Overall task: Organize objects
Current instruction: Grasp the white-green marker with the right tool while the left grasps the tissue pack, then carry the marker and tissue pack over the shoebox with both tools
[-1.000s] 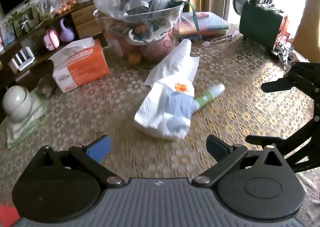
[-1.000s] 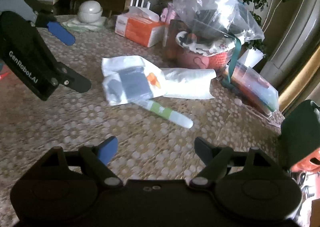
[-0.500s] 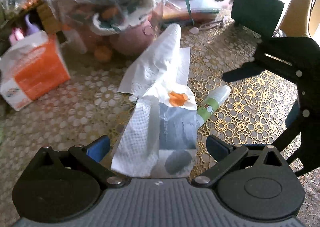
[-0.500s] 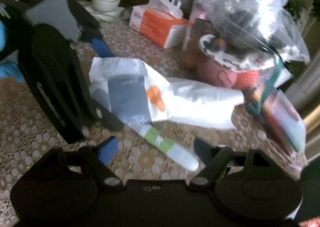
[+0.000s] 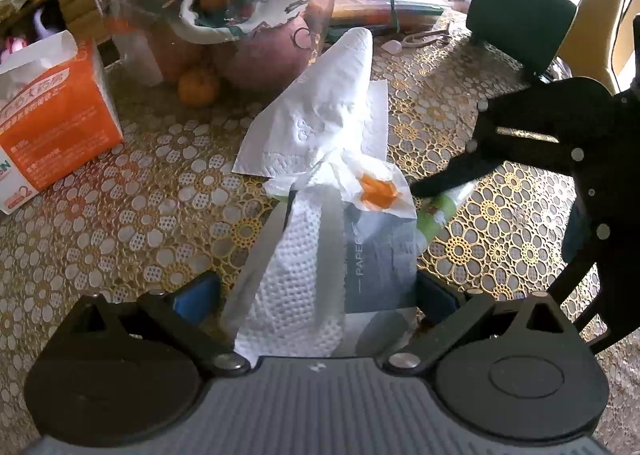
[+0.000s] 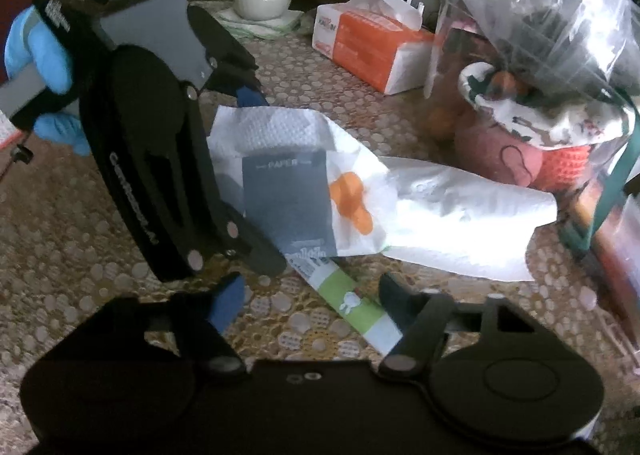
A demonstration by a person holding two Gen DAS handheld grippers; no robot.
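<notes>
Tissue pack [image 5: 360,267]: soft white pack with a grey panel and an orange mark, lying on the table [image 5: 140,215] near its middle; a loose white sheet [image 5: 332,107] trails from its far end.
Tube [image 6: 352,303]: white with a green band, lying on the table, one end tucked under the pack's edge.
Left gripper [image 5: 316,295]: spread wide, straddling the near end of the pack; the right finger lies against the pack's side, and a gap shows beside the left blue pad [image 5: 196,295], so no pinch yet.
Right gripper [image 6: 308,303]: jaws closing, the tube between them; the pads do not visibly press on it.
Gloved hand [image 6: 48,55]: blue glove, carrying the left gripper.
Surroundings: orange tissue box [image 5: 52,123] to the left; clear bag of goods [image 6: 552,23] behind.
Step in hand: a two-handed approach, each claw settling over its own object.
Next move requires: probably closing on the tube first, then drawing it clear without dragging the pack.
</notes>
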